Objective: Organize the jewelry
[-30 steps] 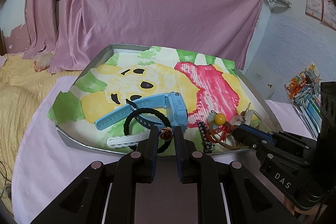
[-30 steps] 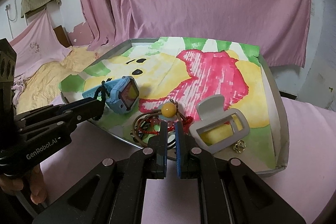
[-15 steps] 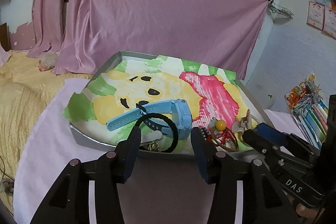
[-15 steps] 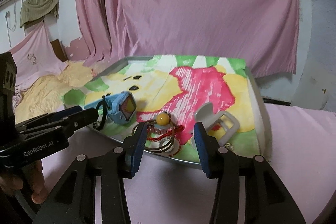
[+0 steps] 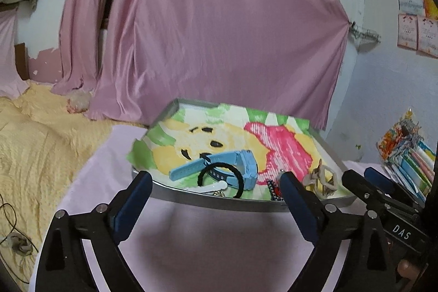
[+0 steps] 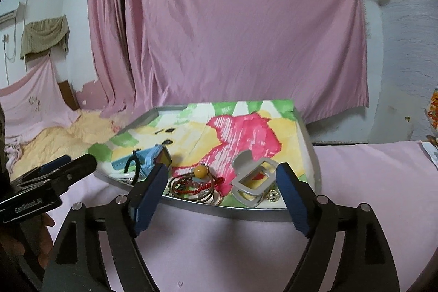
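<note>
A shallow metal tray (image 5: 208, 200) with a low grey rim sits on a smooth pink tablecloth (image 5: 202, 245). Its floor is lined with a painted sheet (image 6: 246, 127) of a yellow bear face, a red-pink figure and green patches.

The jewelry lies bunched along the tray's near edge. Toward the left is a light blue plastic watch (image 5: 219, 166), its strap stretched out flat, with a black braided hair tie (image 5: 220, 178) looped over it and a white plastic strip (image 5: 216, 186) just in front. A small gold-coloured charm (image 5: 219, 193) lies next to the near rim. Right of the watch are thin coiled wire bangles (image 6: 191, 189), tangled with a red beaded strand (image 6: 197, 188) and a round amber-yellow bead (image 6: 201, 171). Further right, a grey rectangular claw hair clip (image 6: 253, 179) stands with its frame open, and a small gold trinket (image 6: 273, 196) sits at its right foot.

The left gripper (image 5: 215, 189) hangs over the tablecloth just short of the tray's near rim, its blue-padded black fingers (image 5: 131, 207) spread wide and holding nothing. The right gripper (image 6: 221, 188) is likewise released, fingers (image 6: 294, 199) wide apart and empty, framing the bangles and clip from the near side.

Draped pink curtains (image 6: 232, 26) fill the far wall; a yellow textured blanket (image 5: 35, 144) lies at the left.
</note>
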`<state>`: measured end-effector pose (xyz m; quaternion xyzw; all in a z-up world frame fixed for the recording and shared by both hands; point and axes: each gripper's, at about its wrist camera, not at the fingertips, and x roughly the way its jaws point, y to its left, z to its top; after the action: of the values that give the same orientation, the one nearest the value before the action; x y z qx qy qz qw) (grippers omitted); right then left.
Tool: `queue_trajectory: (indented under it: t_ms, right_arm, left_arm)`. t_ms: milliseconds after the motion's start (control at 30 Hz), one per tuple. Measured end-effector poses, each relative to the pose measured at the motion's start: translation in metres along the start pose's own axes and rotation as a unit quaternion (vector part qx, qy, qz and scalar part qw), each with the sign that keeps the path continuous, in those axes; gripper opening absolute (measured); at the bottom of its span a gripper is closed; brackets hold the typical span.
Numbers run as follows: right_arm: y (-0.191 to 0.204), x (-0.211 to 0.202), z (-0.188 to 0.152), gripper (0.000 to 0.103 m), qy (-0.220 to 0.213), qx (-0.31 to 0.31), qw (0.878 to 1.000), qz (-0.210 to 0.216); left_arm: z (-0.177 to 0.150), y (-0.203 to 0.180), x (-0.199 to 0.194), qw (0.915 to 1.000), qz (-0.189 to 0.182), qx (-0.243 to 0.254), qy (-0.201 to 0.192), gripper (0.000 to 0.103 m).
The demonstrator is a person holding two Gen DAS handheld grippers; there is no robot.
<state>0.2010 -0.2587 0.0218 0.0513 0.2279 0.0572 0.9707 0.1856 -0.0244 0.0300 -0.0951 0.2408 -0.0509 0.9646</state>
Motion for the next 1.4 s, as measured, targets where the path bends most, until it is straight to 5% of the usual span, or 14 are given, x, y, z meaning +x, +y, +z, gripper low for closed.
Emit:
queue_trajectory:
  t_ms: [433,1400]
  right_arm:
    - [0.000,-0.047,-0.012,0.101,-0.052,0.008,0.999,-0.011]
    - [0.019,-0.170,-0.072,0.101,-0.101,0.015,0.995,-0.020]
  left_arm:
    - [-0.010,0.003,-0.041,0.9985,0.011,0.010,-0.052,0.102]
    - [-0.062,0.020,-0.147,0.9950,0.014,0.038,-0.091,0.102]
